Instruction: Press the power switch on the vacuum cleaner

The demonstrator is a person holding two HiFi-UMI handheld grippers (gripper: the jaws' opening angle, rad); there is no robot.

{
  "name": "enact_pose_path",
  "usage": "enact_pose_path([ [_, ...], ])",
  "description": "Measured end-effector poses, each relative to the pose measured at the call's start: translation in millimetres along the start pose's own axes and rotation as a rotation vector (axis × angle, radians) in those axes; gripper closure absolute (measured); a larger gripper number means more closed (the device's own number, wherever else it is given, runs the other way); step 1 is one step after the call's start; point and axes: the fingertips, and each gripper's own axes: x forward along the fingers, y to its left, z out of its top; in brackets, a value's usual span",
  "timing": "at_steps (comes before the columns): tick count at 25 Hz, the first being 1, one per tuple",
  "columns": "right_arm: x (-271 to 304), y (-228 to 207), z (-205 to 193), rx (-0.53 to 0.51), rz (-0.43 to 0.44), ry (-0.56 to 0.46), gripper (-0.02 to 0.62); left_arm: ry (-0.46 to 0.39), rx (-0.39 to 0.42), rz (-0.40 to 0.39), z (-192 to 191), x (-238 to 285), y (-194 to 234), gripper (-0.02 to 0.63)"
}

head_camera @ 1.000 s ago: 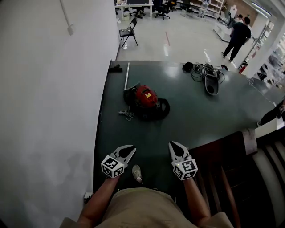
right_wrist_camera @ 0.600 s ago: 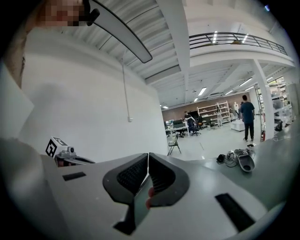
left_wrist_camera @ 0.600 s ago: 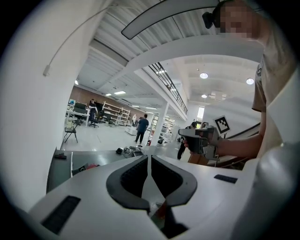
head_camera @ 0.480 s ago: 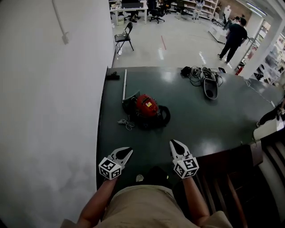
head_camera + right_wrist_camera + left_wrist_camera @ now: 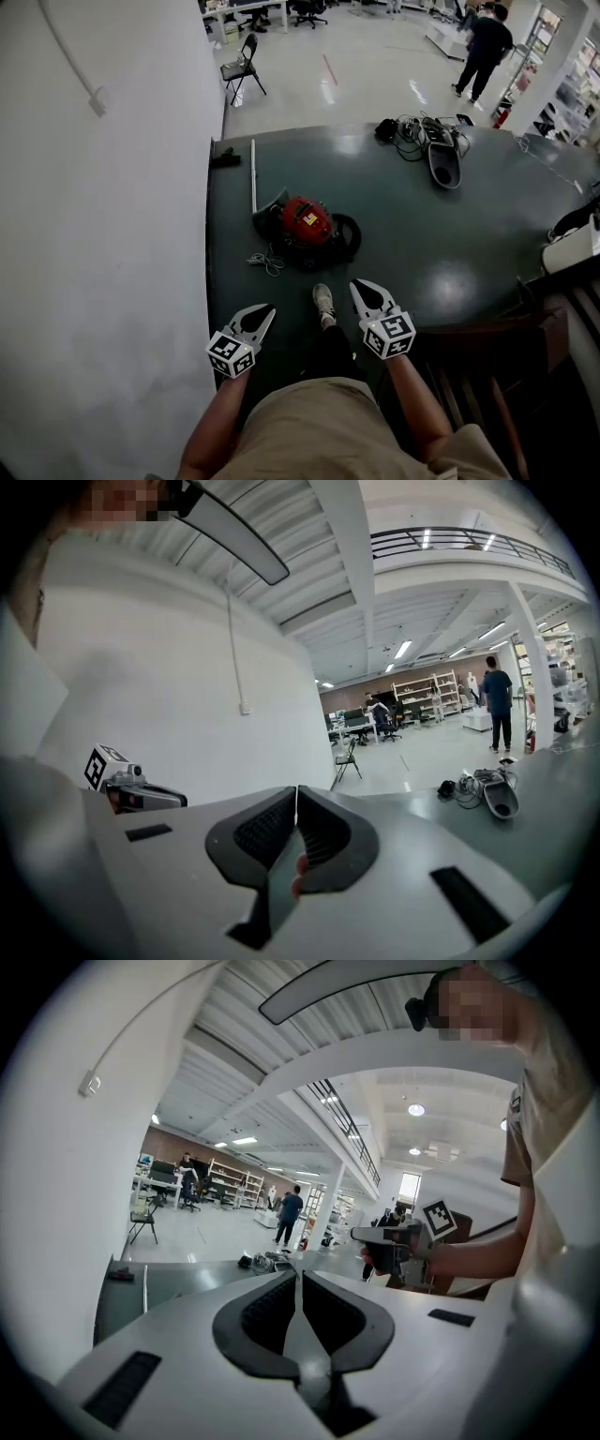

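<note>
Shoe (image 5: 323, 302) is stepping closer to the vacuum cleaner (image 5: 306, 221) now, so just approaching; left tool (image 5: 265, 309) and right tool (image 5: 358, 286) both pressed together, empty.

**A:** Quick one, how's the person holding their arms here?

**B:** Both are low in front of the waist, with the bare left forearm (image 5: 212, 420) and right forearm (image 5: 411, 401) reaching forward side by side.

**A:** And the jaws?

**B:** The left gripper (image 5: 267, 312) is pressed closed on nothing, tips angled right. Same deal for the right gripper (image 5: 357, 286), tips leaning left. One shoe (image 5: 322, 302) shows between them.
</note>
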Motion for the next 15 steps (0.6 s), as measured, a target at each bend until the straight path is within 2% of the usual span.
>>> enact_pose_path([
  [6, 96, -69, 13, -0.012, 0.018, 0.061, 0.580, 0.019, -0.048, 0.085, 31, 63, 87, 0.595],
  [10, 165, -120, 12, -0.069, 0.028, 0.128, 0.581, 0.070, -0.058, 0.089, 48, 127, 135, 0.594],
  [15, 232, -175, 4, -0.104, 0.054, 0.226, 0.580, 0.146, -0.093, 0.075, 62, 210, 172, 0.595],
])
